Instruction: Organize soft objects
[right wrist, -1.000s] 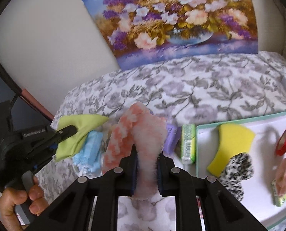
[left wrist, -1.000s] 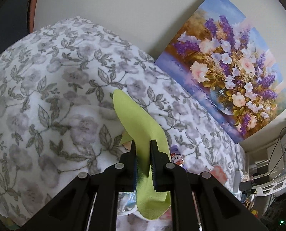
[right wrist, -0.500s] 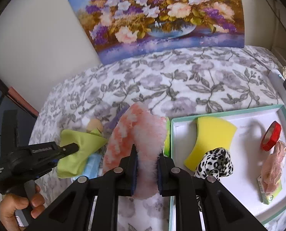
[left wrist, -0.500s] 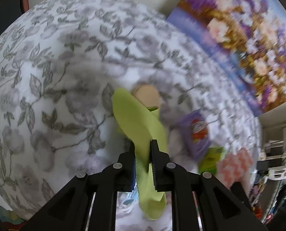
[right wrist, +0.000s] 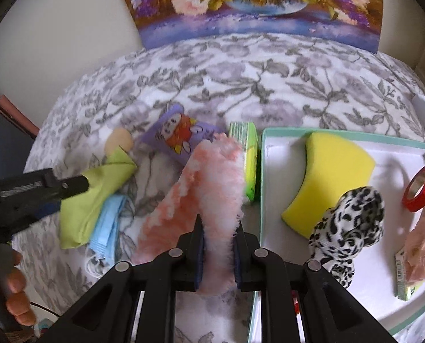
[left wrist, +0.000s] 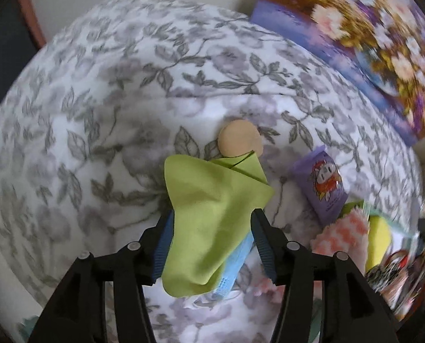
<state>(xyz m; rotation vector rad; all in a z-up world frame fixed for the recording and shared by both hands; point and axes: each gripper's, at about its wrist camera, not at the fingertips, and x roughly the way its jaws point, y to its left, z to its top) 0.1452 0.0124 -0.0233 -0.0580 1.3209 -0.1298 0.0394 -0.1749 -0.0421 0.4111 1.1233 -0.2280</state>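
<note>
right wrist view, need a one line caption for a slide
Right tongs shut on a pink fluffy cloth beside the white tray; left tongs, just opened, over a green cloth.

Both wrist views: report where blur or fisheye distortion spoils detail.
Left wrist view: motion blur smears the flower painting and the tray clutter at right; the green cloth stays sharp. Right wrist view: mostly sharp; fisheye bends the tray edges.

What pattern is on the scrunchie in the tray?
Black-and-white leopard spots on the fabric scrunchie; clearest in the right wrist view.

Home: floral bedspread [right wrist: 241, 85], flower painting [right wrist: 255, 0] behind.
</note>
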